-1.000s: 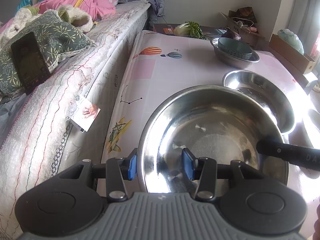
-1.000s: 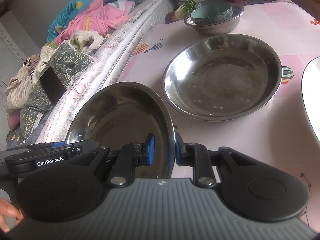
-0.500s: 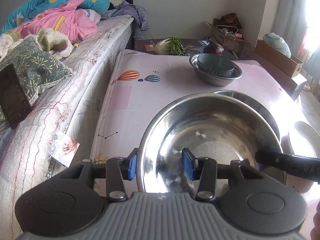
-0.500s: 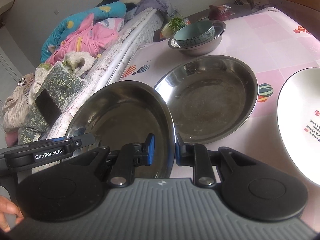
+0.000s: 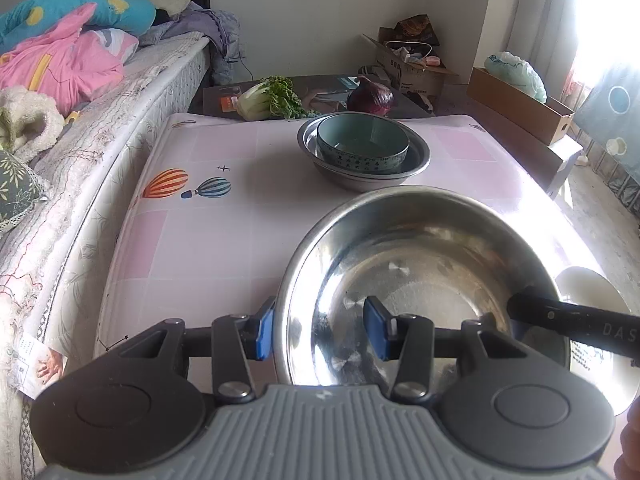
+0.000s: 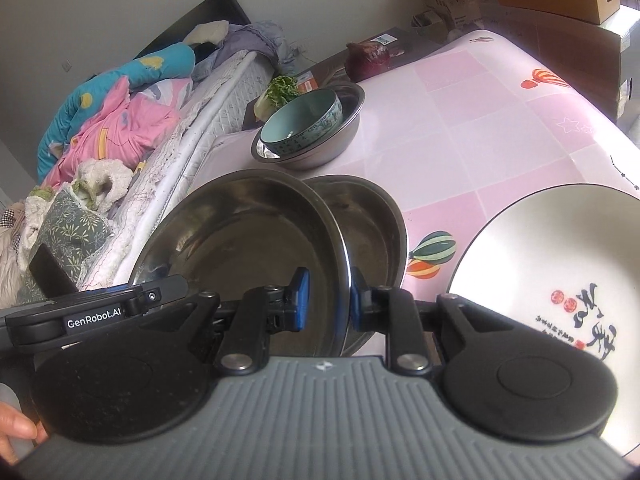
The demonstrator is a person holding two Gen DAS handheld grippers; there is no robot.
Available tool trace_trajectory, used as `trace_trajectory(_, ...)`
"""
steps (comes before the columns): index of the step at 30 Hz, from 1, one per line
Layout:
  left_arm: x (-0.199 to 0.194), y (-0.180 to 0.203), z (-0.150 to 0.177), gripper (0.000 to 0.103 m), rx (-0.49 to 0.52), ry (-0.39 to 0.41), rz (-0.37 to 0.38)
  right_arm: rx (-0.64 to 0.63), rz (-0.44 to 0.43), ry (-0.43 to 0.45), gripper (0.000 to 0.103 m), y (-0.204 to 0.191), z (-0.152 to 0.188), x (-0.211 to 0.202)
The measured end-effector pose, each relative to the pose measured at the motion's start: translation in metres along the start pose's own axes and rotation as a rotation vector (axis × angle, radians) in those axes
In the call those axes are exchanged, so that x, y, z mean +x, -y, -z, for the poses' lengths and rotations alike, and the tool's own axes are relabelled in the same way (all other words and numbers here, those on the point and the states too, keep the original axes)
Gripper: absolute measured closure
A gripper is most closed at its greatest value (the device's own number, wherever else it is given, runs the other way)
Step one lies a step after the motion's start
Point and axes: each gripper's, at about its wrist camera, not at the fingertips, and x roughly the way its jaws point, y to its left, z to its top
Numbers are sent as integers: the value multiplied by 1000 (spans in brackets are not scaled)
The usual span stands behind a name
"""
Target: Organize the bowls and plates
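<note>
1. A steel basin [image 5: 420, 280] is gripped by its rim on both sides: the left gripper [image 5: 322, 330] and the right gripper [image 6: 326, 300] are clamped on it.
2. A second steel basin [image 6: 368, 216] is seen just beyond the right gripper, under the held one.
3. A white plate [image 6: 540, 264] lies to its right.

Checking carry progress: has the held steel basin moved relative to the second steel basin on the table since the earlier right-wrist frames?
Yes. The held steel basin now overlaps the second steel basin; earlier they were apart.
</note>
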Motion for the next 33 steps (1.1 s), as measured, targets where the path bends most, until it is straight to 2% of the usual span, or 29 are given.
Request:
trace_trajectory(8,21,9,-5,55,30,-3,-7,-37,81,16,82,11,-13,19)
trace_trajectory(9,22,8,-5,55,27,-6,-7,-40,101,19,80,12,-15,20)
trace_trajectory(21,22,-3,14,51,-4,-45,-6,-17,111,39,78,22,-13,16)
trace_trajectory(26,20,2,20,50,-2,-56,-5,-15,96,44,72,20,-11,8)
trace_trajectory(30,14,4,23,41,-7,-44,-7,0,81,40,61,22,-8,1)
trace_trajectory(33,8,5,26,38,-14,-38,-3,8,77,40,60,23,-5,-6)
